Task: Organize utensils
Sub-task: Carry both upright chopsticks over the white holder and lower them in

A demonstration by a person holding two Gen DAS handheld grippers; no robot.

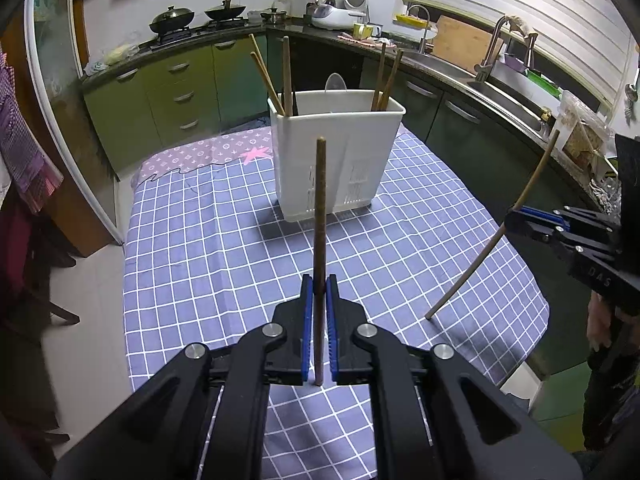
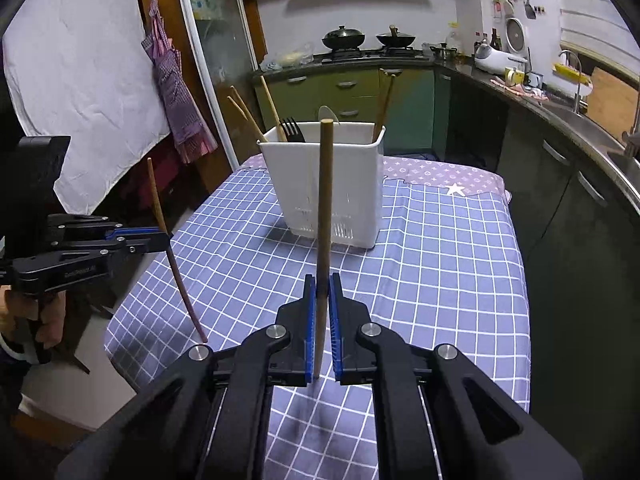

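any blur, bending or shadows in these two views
Left wrist view: sharp, fisheye bows the counter and dark corners; the holder casts a soft shadow on the cloth. Right wrist view: sharp too, with a smeared shadow under the right gripper.

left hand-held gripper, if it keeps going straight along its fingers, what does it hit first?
Probably the white utensil holder: it stands dead ahead of the left hand-held gripper, beyond bare checked tablecloth. The dark chopstick it holds would touch first. Depth is unclear.
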